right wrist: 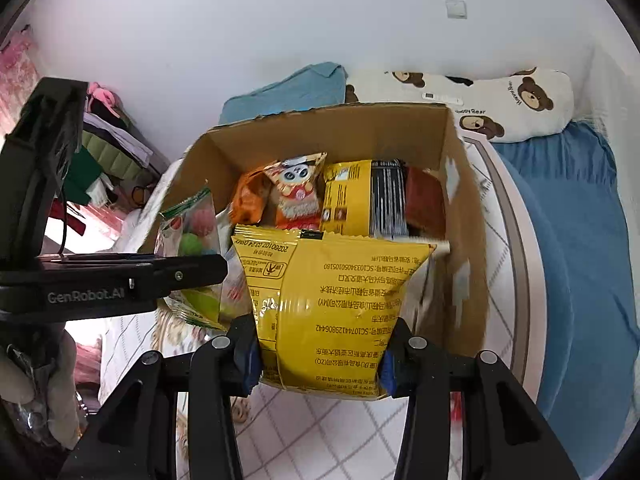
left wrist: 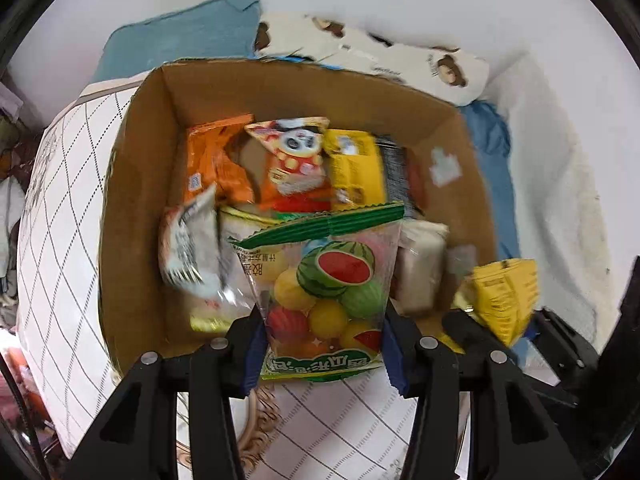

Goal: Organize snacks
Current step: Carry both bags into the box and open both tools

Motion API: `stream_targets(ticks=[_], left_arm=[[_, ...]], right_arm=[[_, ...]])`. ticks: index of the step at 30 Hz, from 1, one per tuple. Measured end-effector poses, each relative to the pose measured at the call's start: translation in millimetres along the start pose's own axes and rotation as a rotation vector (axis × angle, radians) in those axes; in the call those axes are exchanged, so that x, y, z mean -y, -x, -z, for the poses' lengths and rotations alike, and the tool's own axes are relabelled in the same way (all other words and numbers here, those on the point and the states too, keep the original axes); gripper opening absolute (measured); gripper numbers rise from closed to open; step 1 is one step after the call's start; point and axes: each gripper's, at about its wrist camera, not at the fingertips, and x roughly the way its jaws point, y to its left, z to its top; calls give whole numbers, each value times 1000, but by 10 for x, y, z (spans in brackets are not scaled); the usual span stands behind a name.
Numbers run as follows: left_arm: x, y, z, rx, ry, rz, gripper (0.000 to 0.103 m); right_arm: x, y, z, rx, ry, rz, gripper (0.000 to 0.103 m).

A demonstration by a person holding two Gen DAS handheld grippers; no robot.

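Held above an open cardboard box (right wrist: pixel 464 216) on a bed (right wrist: pixel 580 216): watermelon candy bag (left wrist: pixel 326 280) and yellow snack bag (right wrist: pixel 332 304), both upright, long axes running away from the cameras. Below, crowding the box: panda packet (left wrist: pixel 298 160), orange packet (left wrist: pixel 214 160), other wrappers. Left gripper (left wrist: pixel 324 350) fingers clamped on the candy bag's lower edge; right gripper (right wrist: pixel 320 360) fingers clamped on the yellow one's. Behind, a bear-print pillow (right wrist: pixel 532 100).

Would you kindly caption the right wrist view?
Right claw holding a yellow snack bag above a cardboard box of snacks.
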Motion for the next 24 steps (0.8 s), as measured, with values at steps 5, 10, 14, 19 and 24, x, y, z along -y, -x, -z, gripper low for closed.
stream_targets(ticks=[5,10,14,19,24], left_arm=[[-228,-224,-182,-52,0,-105,46],[-411,-365,-212,-101,17,-142,47],[-509,-515,-152,-175,27,-143,53],[-550,-524,-126,-158,28,-157,88],[-563,-400,-109,-124,28,-149,95]], right_arm=[[-11,-283,-159,-47,9,18,47],[24,-528,-180,-95,-13,8,47],[58,-758,-172,-180,-39,11,67],[56,-905,-171,-242,-40,50,101],[58,-907,-189,-244,-38,74,101]])
